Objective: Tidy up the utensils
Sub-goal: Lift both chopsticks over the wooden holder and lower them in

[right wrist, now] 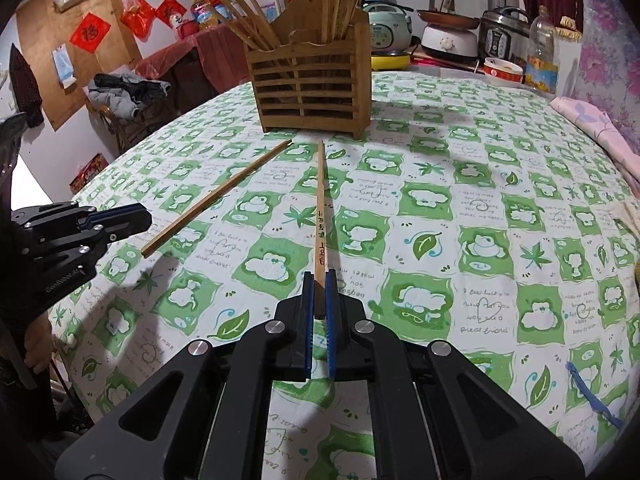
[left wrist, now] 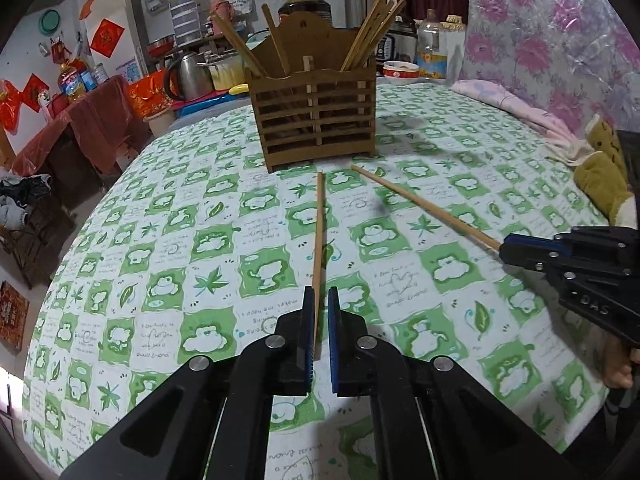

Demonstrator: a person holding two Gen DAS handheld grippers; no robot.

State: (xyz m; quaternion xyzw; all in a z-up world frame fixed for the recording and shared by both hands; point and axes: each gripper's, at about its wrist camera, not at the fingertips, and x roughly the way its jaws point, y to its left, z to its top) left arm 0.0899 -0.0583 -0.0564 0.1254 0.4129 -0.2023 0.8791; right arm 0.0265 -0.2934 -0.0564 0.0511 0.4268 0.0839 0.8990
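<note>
Lying on the green-checked tablecloth (left wrist: 168, 280) just in front of the wooden chopstick holder (left wrist: 316, 116), two chopsticks are each pinched at the near end: the plain chopstick (left wrist: 319, 248) by the left gripper (left wrist: 319, 304), the printed chopstick (right wrist: 320, 216) by the right gripper (right wrist: 319, 292), both clamped tight.

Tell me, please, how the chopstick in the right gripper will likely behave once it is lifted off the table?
The chopstick looks like thin, straight wood, so probably stiff and light. The right gripper clamps only its near end, so the far tip may droop or pivot. Its squarish end suggests little rolling.
</note>
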